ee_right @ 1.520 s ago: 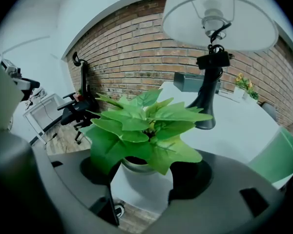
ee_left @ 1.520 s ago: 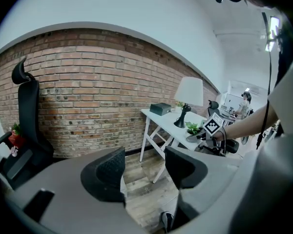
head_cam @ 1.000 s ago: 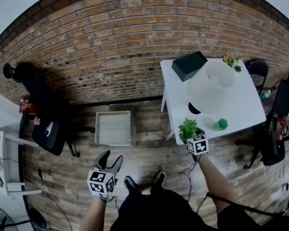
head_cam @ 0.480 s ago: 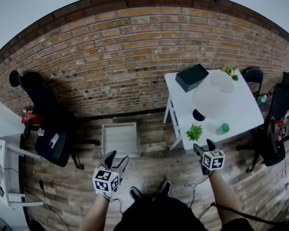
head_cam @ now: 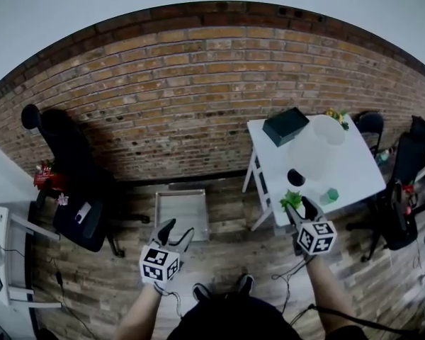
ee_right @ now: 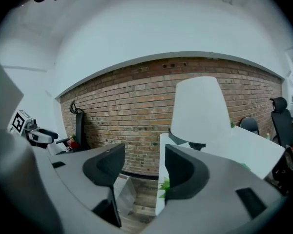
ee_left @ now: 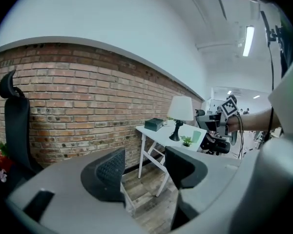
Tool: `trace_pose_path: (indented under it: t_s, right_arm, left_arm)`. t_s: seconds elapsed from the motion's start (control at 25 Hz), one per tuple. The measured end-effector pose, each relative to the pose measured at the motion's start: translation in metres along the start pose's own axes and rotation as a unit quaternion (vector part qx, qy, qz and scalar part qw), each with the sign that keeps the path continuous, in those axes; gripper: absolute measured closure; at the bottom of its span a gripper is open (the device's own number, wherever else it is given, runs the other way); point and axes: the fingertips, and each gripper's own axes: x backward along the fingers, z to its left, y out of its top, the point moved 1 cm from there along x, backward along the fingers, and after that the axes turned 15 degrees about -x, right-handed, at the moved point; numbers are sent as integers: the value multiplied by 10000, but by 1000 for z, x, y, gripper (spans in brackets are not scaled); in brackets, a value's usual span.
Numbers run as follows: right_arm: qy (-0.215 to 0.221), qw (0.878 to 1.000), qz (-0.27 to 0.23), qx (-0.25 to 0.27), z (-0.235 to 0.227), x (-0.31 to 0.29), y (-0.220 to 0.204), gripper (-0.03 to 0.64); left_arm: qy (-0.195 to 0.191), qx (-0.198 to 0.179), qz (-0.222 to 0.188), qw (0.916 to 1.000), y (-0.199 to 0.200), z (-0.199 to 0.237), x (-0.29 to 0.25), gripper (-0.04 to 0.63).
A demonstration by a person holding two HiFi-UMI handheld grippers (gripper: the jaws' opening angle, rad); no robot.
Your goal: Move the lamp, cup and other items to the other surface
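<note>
I count one white-shaded lamp [head_cam: 317, 151], one black box [head_cam: 285, 126] and one green cup [head_cam: 331, 195] on the white desk [head_cam: 360, 170] at two o'clock. My left gripper [head_cam: 177, 231] has its jaws apart and empty. My right gripper [head_cam: 301, 210] is empty too, its jaws apart after just narrowing.

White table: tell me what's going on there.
A person holds a gripper in each hand, both empty. The right gripper is by the table's edge near the small plant; its fingers have just been closing, nothing between them. The left gripper hangs open over the floor. The lamp, cup and black box sit on the table.
</note>
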Motion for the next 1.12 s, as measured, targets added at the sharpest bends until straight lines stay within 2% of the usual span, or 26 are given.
trace_pose_path:
  t_s: [0.2, 0.48, 0.6, 0.84, 1.12]
  right_arm:
    - [335, 9987, -226, 323, 46, -6, 26, 362]
    - [673, 9943, -505, 648, 89, -6, 55, 395]
    - [754, 9929, -619, 679, 97, -6, 64, 451]
    - [869, 9889, -849, 850, 107, 1, 74, 605]
    - [975, 9832, -1003, 1172, 117, 5, 84, 612]
  left_arm:
    - [199, -49, -251, 9995, 25, 20, 13, 344]
    - [444, -69, -531, 9976, 52, 32, 31, 345]
    - [505, -58, -573, 9971, 56, 34, 36, 347]
    - [558, -15, -577, 9968, 57, 36, 39, 348]
    - [509, 41, -579, 9970, 57, 34, 32, 351]
